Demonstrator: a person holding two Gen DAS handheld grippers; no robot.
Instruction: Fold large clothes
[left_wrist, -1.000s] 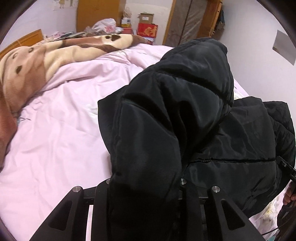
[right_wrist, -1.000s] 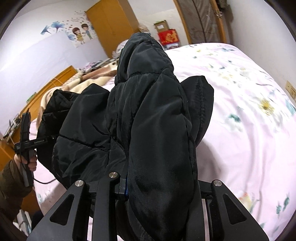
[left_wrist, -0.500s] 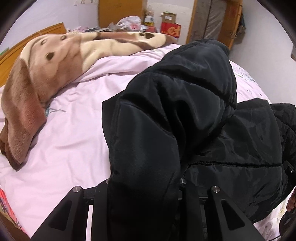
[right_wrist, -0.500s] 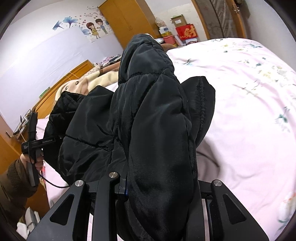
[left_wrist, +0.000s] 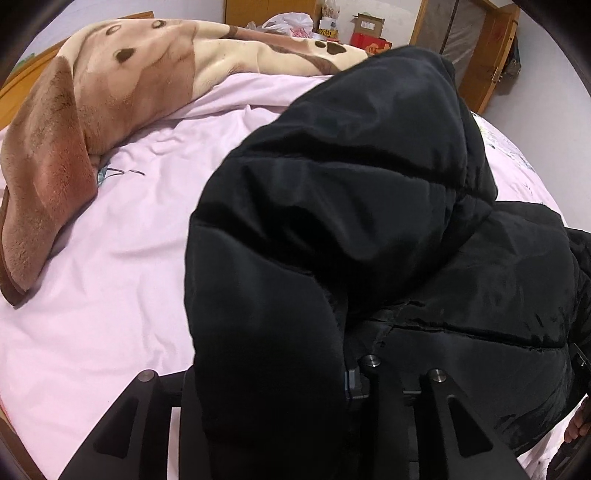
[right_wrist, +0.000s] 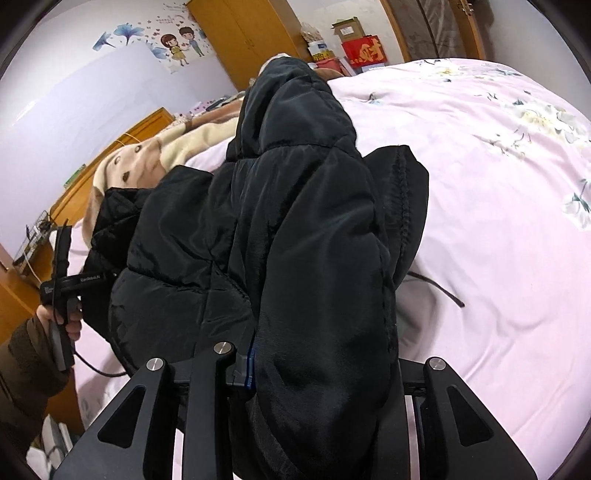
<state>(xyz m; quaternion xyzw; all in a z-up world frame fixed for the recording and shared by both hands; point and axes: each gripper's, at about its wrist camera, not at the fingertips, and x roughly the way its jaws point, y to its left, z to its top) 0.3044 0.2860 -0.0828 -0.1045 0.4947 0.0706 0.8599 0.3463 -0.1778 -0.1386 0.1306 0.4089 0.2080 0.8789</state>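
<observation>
On the left, a brown and cream blanket (left_wrist: 74, 122) is seen bunched on the pink bed (left_wrist: 110, 277). A thick fold of the black padded jacket (left_wrist: 351, 221) is held between the jaws of the left gripper (left_wrist: 273, 398), which are opening. Its other side is gripped by the right gripper (right_wrist: 325, 387), whose jaws are likewise opening around the fabric; the rest is spread on the bed.

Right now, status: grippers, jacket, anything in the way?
Left gripper and right gripper: jaws opening, jacket folds between both. Jacket bunched on the bed. Blanket beside it, apart; black strap by the hem.
</observation>
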